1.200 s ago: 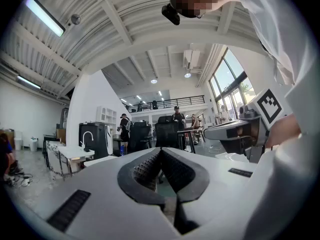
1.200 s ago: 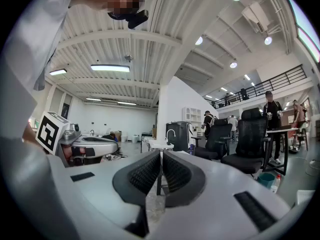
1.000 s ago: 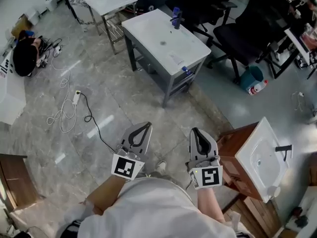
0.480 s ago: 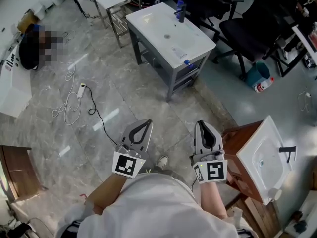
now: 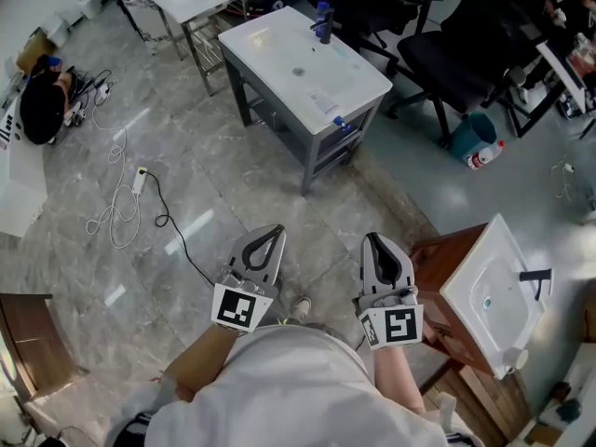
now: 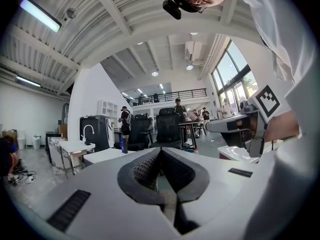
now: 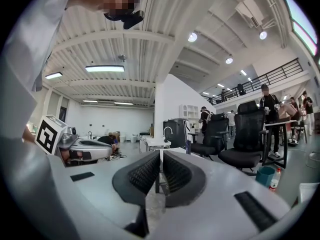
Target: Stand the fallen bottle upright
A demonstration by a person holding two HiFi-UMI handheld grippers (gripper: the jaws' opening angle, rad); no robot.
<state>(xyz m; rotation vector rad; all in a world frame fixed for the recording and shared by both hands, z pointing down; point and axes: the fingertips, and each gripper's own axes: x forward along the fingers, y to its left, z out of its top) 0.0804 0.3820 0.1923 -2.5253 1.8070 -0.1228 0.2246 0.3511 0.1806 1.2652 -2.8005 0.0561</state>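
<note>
On the white table (image 5: pixel 279 49) across the floor, a small blue-capped thing (image 5: pixel 341 124) lies at the near edge; it looks like the fallen bottle, but is too small to tell for sure. A dark blue bottle (image 5: pixel 323 21) stands upright at the table's far side, also seen as the blue bottle (image 6: pixel 122 145) and the blue bottle (image 7: pixel 188 146). My left gripper (image 5: pixel 276 234) (image 6: pixel 160 151) and right gripper (image 5: pixel 372 240) (image 7: pixel 161 153) are held side by side in front of my body. Both are shut, hold nothing and are far short of the table.
A wooden cabinet with a white basin (image 5: pixel 484 296) stands close on the right. A cable and power strip (image 5: pixel 140 184) lie on the floor at left. Black office chairs (image 5: pixel 466 54), a teal bin (image 5: pixel 475 138) and a bottle on the floor (image 5: pixel 484 159) are beyond the table.
The table has drifted slightly up and left in the head view. Both grippers stay shut and side by side in about the same place in the picture.
</note>
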